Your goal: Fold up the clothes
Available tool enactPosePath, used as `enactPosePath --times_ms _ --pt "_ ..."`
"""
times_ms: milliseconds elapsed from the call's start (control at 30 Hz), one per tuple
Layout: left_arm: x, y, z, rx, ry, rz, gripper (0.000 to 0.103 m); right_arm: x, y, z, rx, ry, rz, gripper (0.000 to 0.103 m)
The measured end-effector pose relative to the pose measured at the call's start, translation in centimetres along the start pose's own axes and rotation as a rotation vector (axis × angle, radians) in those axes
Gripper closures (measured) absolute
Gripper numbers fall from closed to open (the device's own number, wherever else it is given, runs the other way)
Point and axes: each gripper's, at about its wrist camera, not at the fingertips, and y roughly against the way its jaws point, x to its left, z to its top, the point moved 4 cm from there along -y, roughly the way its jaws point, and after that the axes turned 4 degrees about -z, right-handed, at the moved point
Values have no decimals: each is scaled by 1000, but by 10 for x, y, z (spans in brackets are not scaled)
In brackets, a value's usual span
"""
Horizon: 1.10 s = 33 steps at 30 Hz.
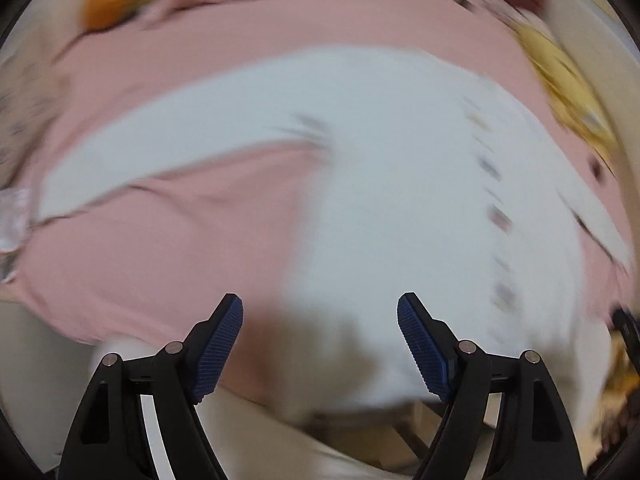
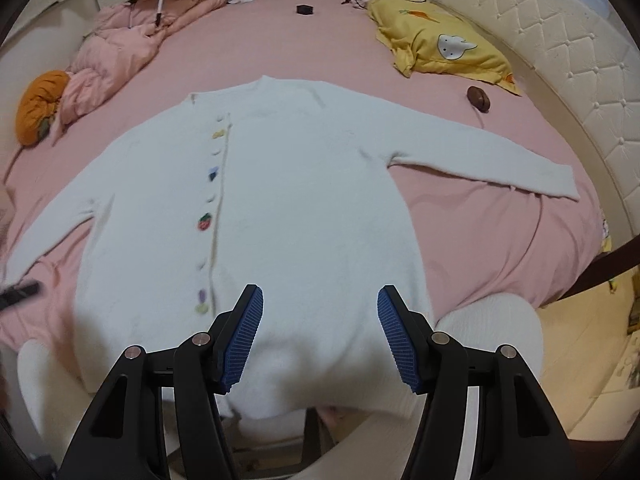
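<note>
White cardigan [image 2: 280, 184] spread flat on the bed [image 2: 328, 40], sleeves out; both claws [image 2: 320, 336] [image 1: 320, 344] wide, empty, near hem — sleeve fold likely.

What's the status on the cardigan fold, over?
Left gripper open, right gripper open, both empty above the hem. White cardigan flat on pink bedsheet, sleeves spread, unfolded. Yellow pillow and small brown object lie clear of it.

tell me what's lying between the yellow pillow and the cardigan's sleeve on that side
A small brown object lies on the pink sheet between the yellow pillow and the white cardigan sleeve; the right wrist view shows it.
</note>
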Motion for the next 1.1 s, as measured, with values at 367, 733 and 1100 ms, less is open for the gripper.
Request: enactPosePath --times_ms 367,733,1100 --pt "-94 -35 -65 99 -88 -50 23 -11 1 -19 3 -22 59 42" --pt "-90 -34 -58 84 -67 -13 23 -20 -2 -17 7 -64 94 42" --pt "-85 -37 -58 106 -38 -5 23 -25 -18 -16 58 -116 175 42"
